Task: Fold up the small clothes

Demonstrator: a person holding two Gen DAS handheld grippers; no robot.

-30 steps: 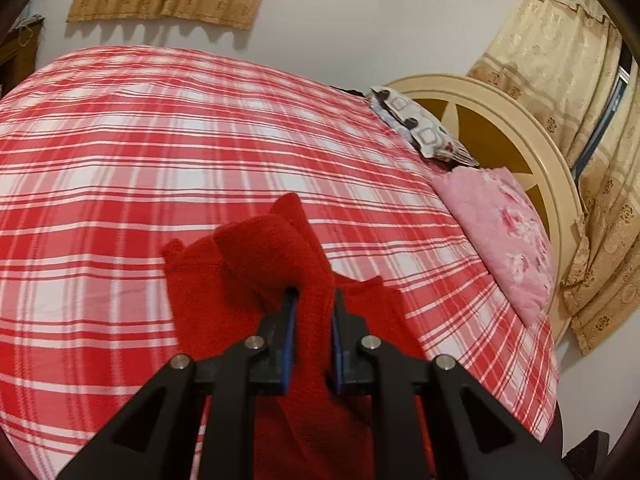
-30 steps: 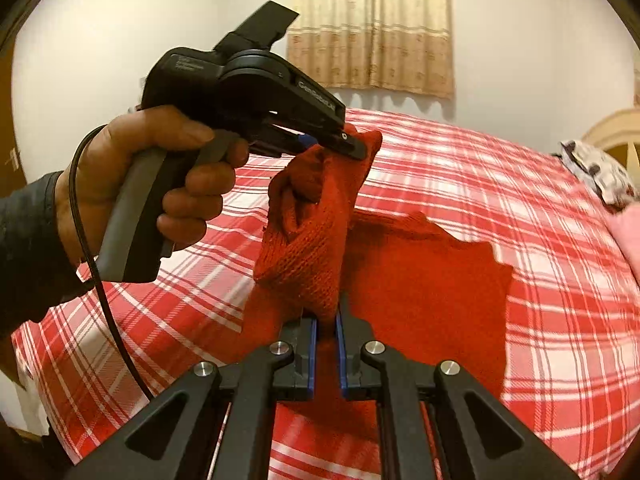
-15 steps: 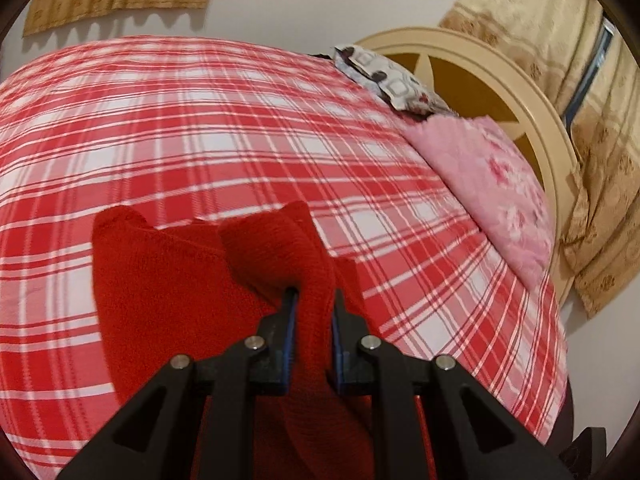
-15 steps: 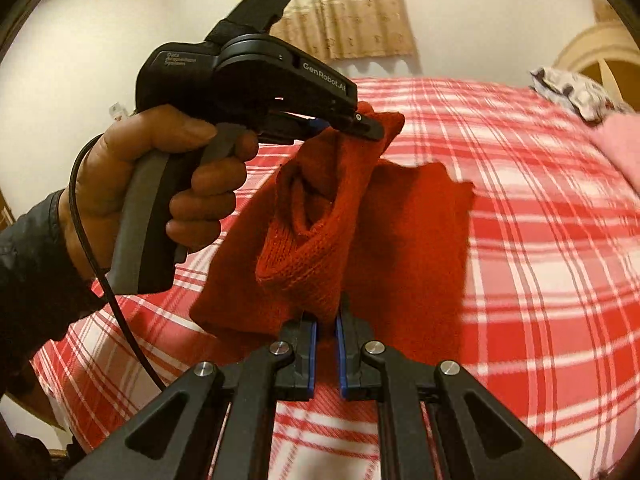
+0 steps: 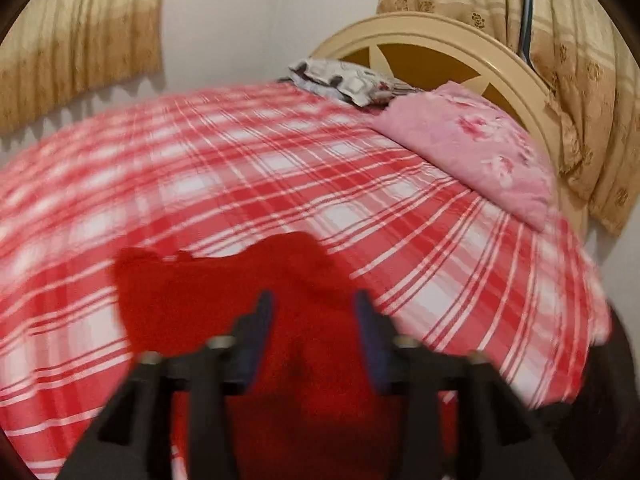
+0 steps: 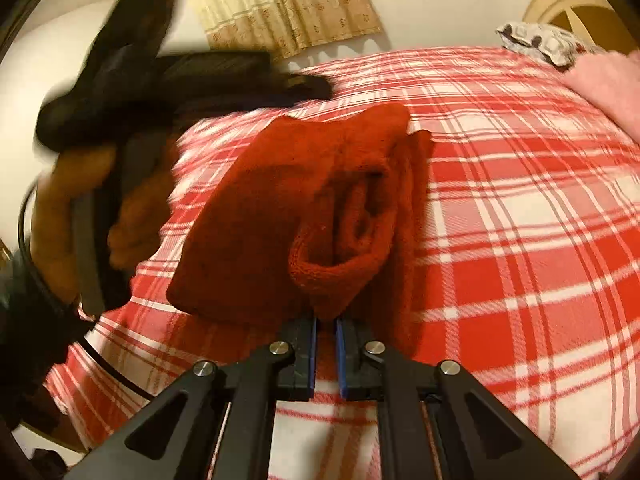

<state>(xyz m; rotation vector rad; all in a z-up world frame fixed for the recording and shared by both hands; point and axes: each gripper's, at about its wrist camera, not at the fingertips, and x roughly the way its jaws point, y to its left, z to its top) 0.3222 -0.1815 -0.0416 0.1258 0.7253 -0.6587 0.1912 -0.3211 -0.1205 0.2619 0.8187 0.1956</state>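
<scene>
Your left gripper (image 5: 314, 320) is opening its jaws, letting the red knit garment (image 6: 304, 216) drop at centre frame onto the bed (image 6: 520, 208). Your right gripper (image 6: 325, 322) is pinching its cuff. It's looking soft and floppy; take edges, not bulk.

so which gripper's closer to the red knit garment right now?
Right. The right gripper is shut on the red knit garment at its near edge. The left gripper is opening just above it, pads not pressing the cloth.
</scene>
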